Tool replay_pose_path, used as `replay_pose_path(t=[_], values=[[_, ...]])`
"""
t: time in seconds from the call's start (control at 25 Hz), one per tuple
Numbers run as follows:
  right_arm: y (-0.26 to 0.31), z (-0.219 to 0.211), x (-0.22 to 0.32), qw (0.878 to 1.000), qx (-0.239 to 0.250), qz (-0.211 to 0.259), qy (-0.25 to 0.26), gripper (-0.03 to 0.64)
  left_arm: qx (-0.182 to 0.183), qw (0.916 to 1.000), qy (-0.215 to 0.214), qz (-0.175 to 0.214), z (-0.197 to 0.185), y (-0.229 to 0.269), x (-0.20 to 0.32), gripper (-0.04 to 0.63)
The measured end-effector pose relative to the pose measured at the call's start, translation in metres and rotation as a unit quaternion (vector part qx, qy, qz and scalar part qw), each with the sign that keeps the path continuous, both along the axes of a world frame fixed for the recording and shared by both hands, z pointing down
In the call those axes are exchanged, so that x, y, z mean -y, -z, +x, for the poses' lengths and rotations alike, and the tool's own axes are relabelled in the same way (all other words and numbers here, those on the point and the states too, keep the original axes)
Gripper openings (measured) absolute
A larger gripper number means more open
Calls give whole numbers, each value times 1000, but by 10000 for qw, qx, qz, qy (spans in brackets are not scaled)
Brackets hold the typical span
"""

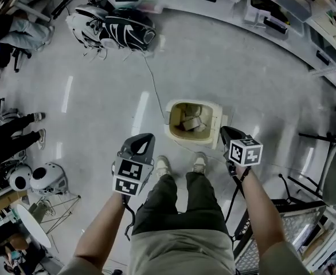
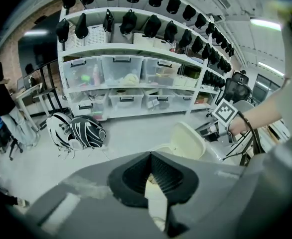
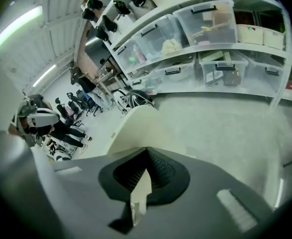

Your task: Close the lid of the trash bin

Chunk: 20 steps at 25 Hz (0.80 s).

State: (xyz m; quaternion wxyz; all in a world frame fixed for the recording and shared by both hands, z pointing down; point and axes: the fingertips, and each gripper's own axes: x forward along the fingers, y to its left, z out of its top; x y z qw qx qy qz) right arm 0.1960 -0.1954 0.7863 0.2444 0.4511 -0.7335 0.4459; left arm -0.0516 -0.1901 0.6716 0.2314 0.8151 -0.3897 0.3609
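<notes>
Two claws, each pinched down to a bare sliver with nothing caught between, and sensibly so: no gripping called for here, only a nudge. On the floor just ahead of the shoes (image 1: 163, 166), the trash bin (image 1: 172, 126), cream-coloured, mouth open to the ceiling. On the bin's right side, the lid (image 1: 219, 119), standing upright, nearly edge-on from the head view and, in the right gripper view, the same lid (image 3: 136, 128) as a broad pale slab close ahead. Just beside the bin on that same side, the right gripper (image 1: 227, 133), close against the lid's outer face, contact not certain. Probably placed there to serve as a blunt pusher and tip the lid over onto the opening. Off the bin's left side, near but clearly apart, the left gripper (image 1: 147, 140), likely held off to leave the lid's path free. Inside the bin, a few crumpled greyish lumps (image 1: 191, 123), perhaps paper or card, low enough by the look of it not to foul the closing. Beyond the bin, a thin cable (image 1: 155, 90) trailing toward black-and-white gear (image 1: 113, 30), bags or helmets, hard to say. Farther still from the bin, shelving with clear storage boxes (image 2: 118, 71), full of odds and ends too small to name. Closing not yet done: lid fully up.
</notes>
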Motion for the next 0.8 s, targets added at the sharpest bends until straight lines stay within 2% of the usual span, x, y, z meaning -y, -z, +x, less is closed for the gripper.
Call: replay_pose_path(t=[0.12, 0.4, 0.64, 0.8], values=[[-14, -35, 2, 9996, -45, -84, 278, 3, -49, 9999, 95, -5, -13, -7, 0, 2], [-61, -104, 10, 9980, -176, -268, 540, 3, -99, 9990, 397, -158, -46, -37, -6, 2], [-110, -139, 14, 9932, -575, -279, 972, 5, -141, 9972, 652, -328, -71, -76, -20, 3], [-145, -149, 14, 9915, -673, -442, 1022, 5, -166, 9967, 691, -403, -78, -99, -29, 3]])
